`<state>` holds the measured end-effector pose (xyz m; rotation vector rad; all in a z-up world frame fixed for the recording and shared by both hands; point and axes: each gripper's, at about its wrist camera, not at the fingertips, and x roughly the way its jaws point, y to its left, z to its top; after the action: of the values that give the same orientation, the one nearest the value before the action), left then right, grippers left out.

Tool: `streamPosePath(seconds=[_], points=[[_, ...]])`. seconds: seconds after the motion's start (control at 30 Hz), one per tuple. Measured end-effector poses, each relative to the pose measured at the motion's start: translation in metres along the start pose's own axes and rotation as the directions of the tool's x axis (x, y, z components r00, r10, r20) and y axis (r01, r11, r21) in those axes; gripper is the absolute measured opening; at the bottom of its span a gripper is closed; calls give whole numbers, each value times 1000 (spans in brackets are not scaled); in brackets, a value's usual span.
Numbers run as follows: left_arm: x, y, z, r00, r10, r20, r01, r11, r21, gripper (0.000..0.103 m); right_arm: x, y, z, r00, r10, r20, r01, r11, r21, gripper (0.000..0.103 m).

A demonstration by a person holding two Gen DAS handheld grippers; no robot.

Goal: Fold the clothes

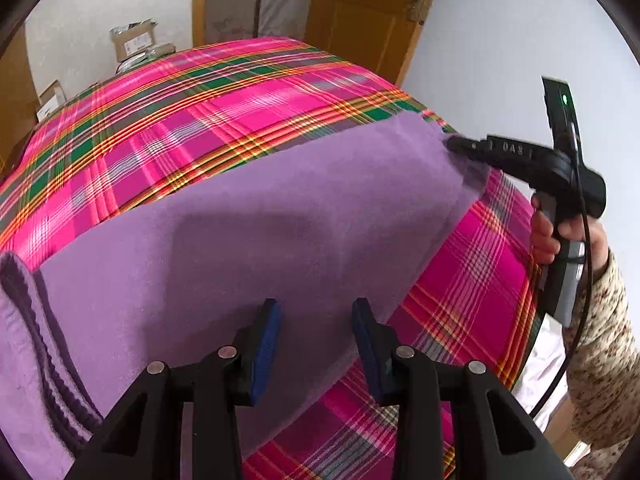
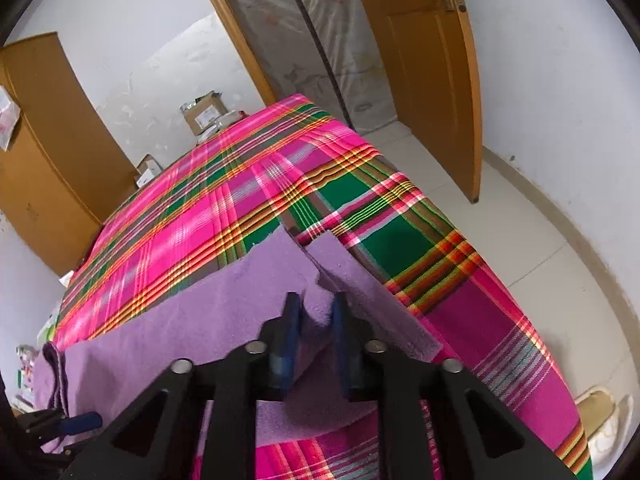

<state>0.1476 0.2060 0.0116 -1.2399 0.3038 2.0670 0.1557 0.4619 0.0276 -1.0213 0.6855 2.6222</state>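
As seen from the left wrist, the purple garment (image 1: 248, 216) lies spread flat on a bed under a pink plaid sheet (image 1: 160, 132), with a darker ribbed band (image 1: 40, 340) doubled over at its left end. The left gripper (image 1: 316, 344) hovers over the near edge, its blue-padded fingers (image 1: 264, 352) standing apart with nothing between them. The right gripper (image 1: 456, 145) shows from the side, its tip at the far right corner of the cloth, held by a hand (image 1: 560, 232) in a speckled sleeve (image 1: 604, 344).

Judgement: the cloth looks like fleece, soft, light and limp. It will sag between two holds and drag on the sheet rather than slide. Corners and the ribbed band appear the soundest places to take it.

From the right wrist, the right gripper (image 2: 314, 332) is closed on a pinch of the garment (image 2: 180, 320) at a corner, cloth bunched between the fingers (image 2: 286, 336). This view alone confirms the grip and shows a notch or overlap where two purple edges meet; which, I cannot tell. The left gripper (image 2: 72, 424) is only partly visible low at left, beside the band. The left view alone shows the garment's full spread.
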Motion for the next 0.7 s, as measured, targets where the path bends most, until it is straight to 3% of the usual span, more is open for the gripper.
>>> streamPosePath(seconds=[0.13, 0.47, 0.7], points=[[1, -8, 0, 1000, 15, -2, -15, 999, 29, 37, -8, 1, 1, 999, 20, 35, -20, 1000, -4, 6], [5, -27, -1, 1000, -11, -10, 12, 997, 70, 37, -48, 6, 4, 987, 47, 152, -49, 999, 8, 5], [8, -22, 0, 999, -36, -19, 37, 998, 58, 37, -36, -3, -8, 996, -19, 88, 18, 1000, 8, 5]])
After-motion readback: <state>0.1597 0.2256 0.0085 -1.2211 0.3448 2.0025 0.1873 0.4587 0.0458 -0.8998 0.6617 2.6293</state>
